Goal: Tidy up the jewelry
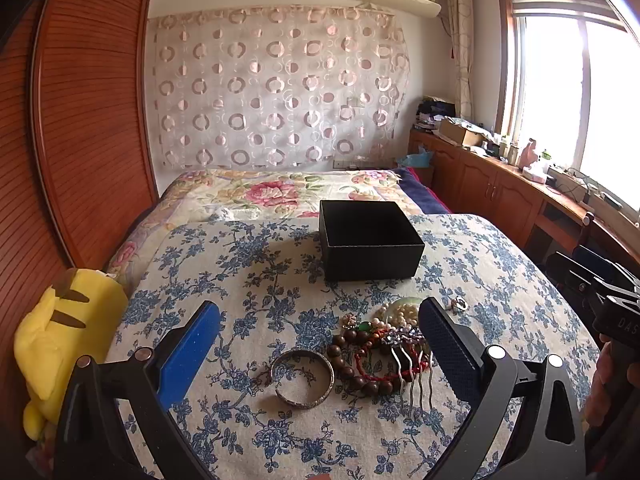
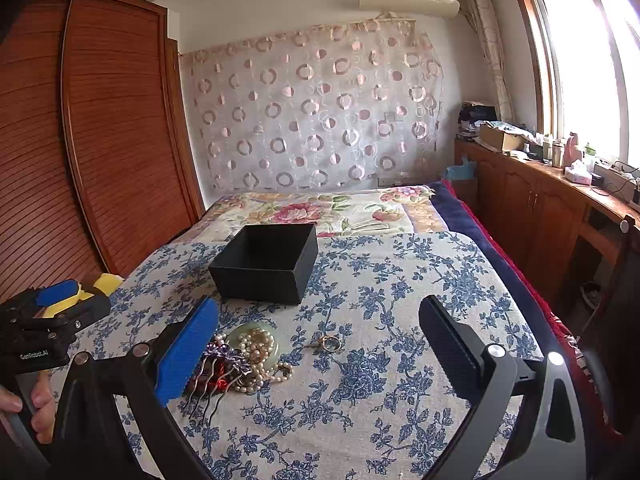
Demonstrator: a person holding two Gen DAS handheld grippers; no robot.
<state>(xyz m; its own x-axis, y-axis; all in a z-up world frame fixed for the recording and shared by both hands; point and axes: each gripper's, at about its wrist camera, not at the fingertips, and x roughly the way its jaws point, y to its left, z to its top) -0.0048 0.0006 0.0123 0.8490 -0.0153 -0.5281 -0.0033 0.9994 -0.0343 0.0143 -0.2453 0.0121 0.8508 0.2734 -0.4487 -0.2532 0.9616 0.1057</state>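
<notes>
Left wrist view shows the left gripper [image 1: 320,340] with its jaws spread wide and nothing between the pads. It hangs over a little heap of jewelry on the blue flower cloth [image 1: 248,264]. The silver bangle [image 1: 302,378] lies at 6 o'clock of the heap, a bit apart from the rest. The brown bead bracelet [image 1: 352,364] sits just at 3 o'clock of the bangle, touching the hair comb [image 1: 408,356]. The pearl necklace [image 1: 402,316] is at 12 o'clock of the comb. The black box [image 1: 370,246] stands open at 12 o'clock of the whole heap, well apart.

From the right wrist view, the right gripper [image 2: 320,344] is wide open too and holds nothing. A small ring [image 2: 331,344] lies alone at 3 o'clock of the pearls.

The bangle looks hard and smooth, so it may slip; pinching across its rim seems best. The pearls look floppy and would likely dangle, so grabbing the thick bunch should work. The comb has thin teeth that may bend; its purple top seems the safe spot.
</notes>
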